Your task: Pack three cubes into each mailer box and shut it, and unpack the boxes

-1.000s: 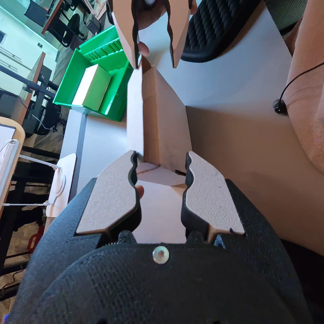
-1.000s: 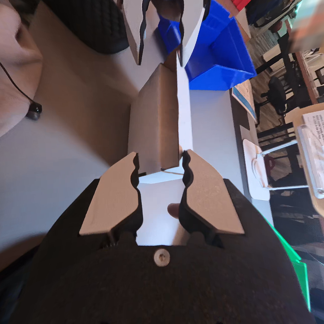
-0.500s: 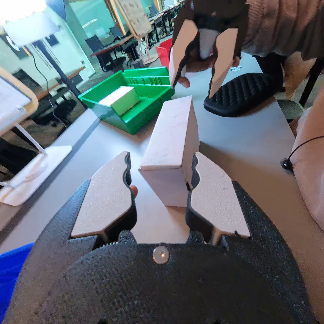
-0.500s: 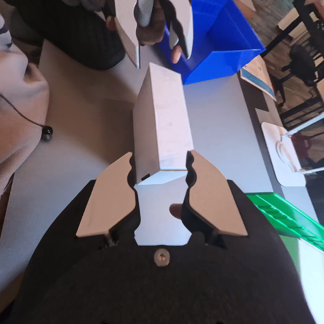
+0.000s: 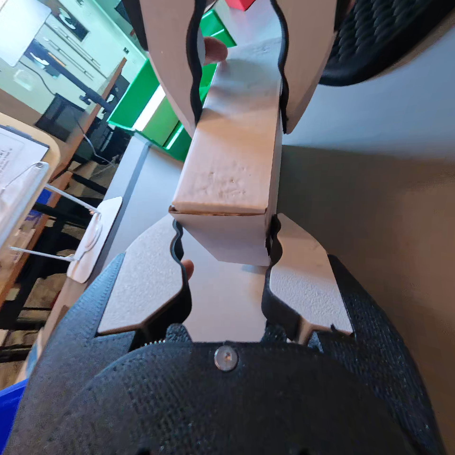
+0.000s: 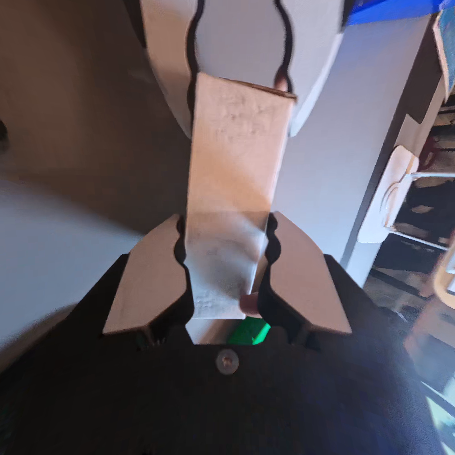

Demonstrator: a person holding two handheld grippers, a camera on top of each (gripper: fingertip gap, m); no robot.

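A long white mailer box [image 5: 229, 160] is shut, and both grippers hold it by its ends. In the left wrist view my left gripper [image 5: 225, 221] has its fingertips on the two sides of the near end. My right gripper [image 5: 240, 125] clamps the far end from the opposite side. In the right wrist view the box [image 6: 234, 160] runs deep between the fingers of my right gripper [image 6: 225, 219], and my left gripper [image 6: 241, 118] is on its far end. The box looks raised a little off the grey table [image 5: 369, 221]. No cubes are in view.
A green bin [image 5: 138, 98] with a white box [image 5: 150, 108] in it stands at the far left table edge. A blue bin [image 6: 394, 9] is at the other end. A black mesh chair [image 5: 394, 37] is behind the table. A white stand base [image 5: 96, 236] sits beside the table edge.
Both grippers have moved in from either end of the box and closed on it. Half a second ago they were open with the box resting on the table between them.
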